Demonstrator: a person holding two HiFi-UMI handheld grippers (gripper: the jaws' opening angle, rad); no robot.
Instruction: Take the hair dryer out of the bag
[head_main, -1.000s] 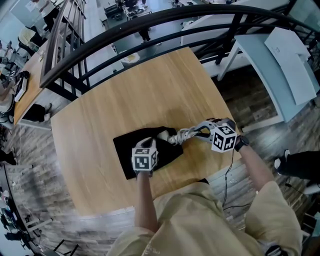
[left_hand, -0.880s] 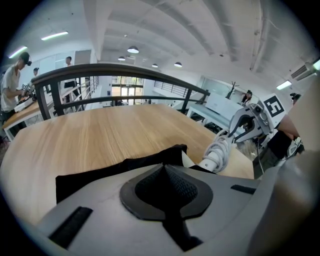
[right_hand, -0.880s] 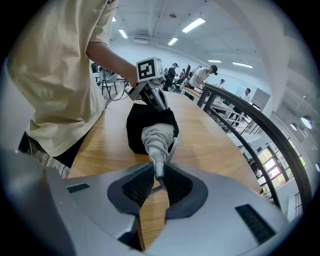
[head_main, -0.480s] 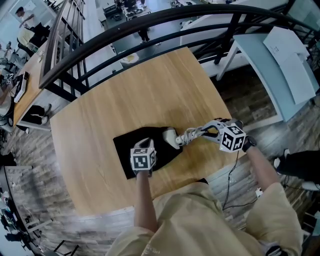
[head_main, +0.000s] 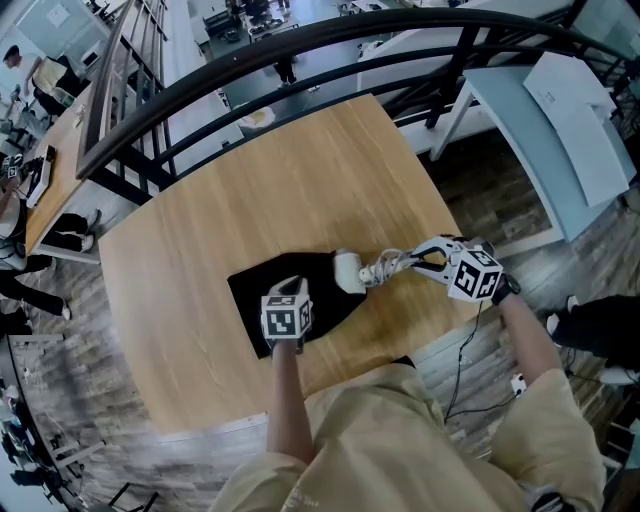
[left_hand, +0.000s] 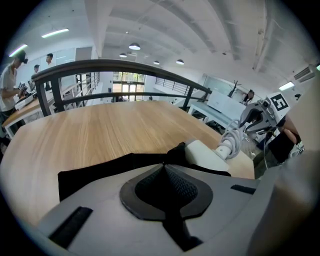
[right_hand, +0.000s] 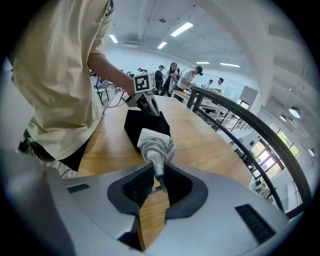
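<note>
Wooden counter (head_main: 300, 170) by a dark railing (head_main: 300, 50); left gripper (left_hand: 164, 166) fingers pinch the black bag (head_main: 255, 295) flat; right gripper (right_hand: 156, 181) fingers, narrow, clamp the hair dryer (head_main: 349, 272) by its cord end and have drawn it sideways; its white body now pokes from the bag's mouth, looking nearly free.
</note>
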